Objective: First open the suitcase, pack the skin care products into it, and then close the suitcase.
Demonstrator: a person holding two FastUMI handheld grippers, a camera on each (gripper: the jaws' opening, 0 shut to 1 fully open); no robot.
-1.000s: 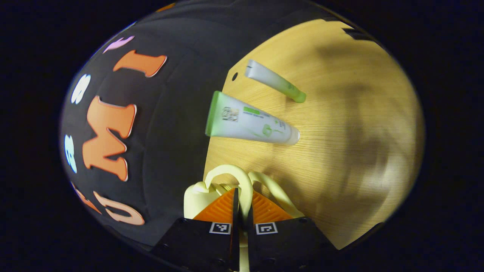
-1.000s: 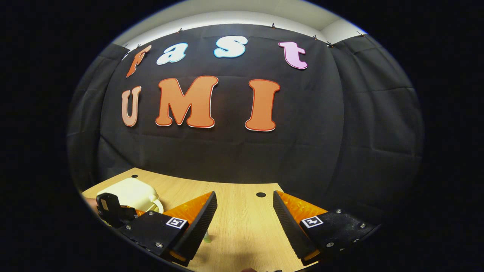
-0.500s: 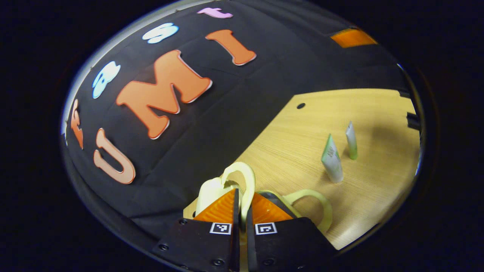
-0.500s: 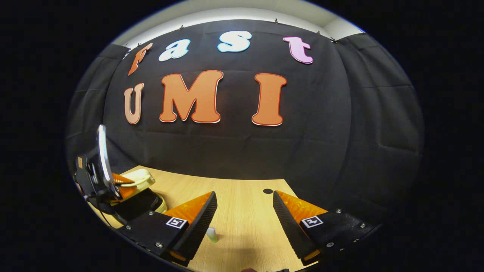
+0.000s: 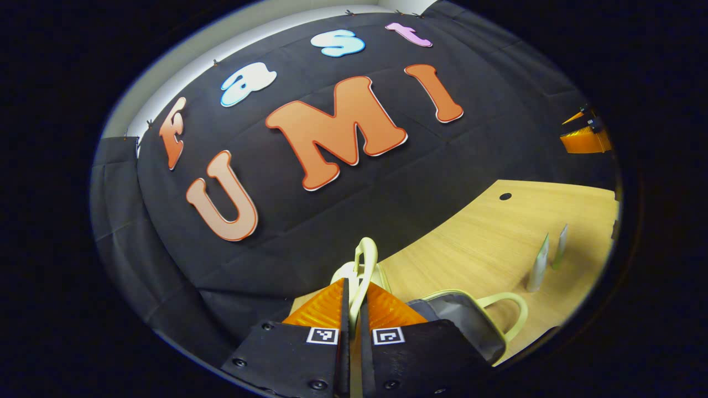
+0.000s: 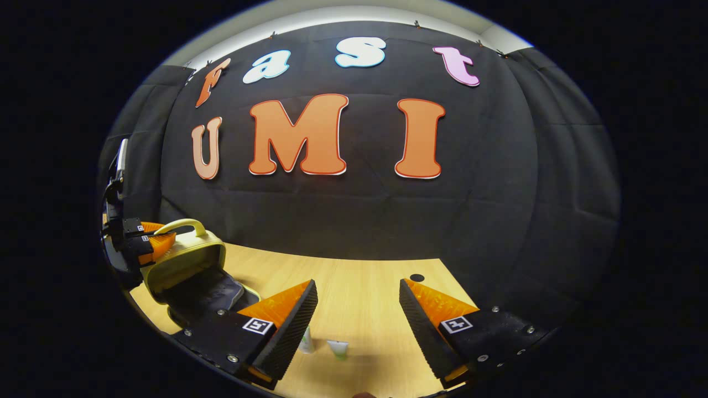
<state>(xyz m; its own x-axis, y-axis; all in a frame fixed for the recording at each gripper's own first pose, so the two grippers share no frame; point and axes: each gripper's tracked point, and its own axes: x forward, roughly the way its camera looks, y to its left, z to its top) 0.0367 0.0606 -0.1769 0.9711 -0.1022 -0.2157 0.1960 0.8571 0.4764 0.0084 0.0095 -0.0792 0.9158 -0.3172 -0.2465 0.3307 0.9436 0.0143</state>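
The cream suitcase (image 6: 185,265) stands open at the table's left, its lid tilted up over a dark grey lining (image 5: 459,320). My left gripper (image 5: 352,284) is shut on the lid's cream handle (image 5: 362,257), holding the lid raised; in the right gripper view the left gripper (image 6: 155,237) is at that handle (image 6: 177,225). The lower half's handle (image 5: 509,315) lies toward the tubes. Two green-and-white tubes (image 5: 537,271) (image 5: 560,254) lie on the table to the suitcase's right. My right gripper (image 6: 357,309) hangs open above the tubes (image 6: 306,341) (image 6: 338,348), holding nothing.
The light wooden table (image 6: 359,282) ends at the black cloth wall behind. A small round hole (image 6: 417,277) sits near its back edge. An orange finger of the right gripper (image 5: 583,141) shows at the far right of the left gripper view.
My left gripper has swung the lid up by its handle, so the suitcase went from closed to open. The right gripper stayed open and tipped slightly down toward the tubes.
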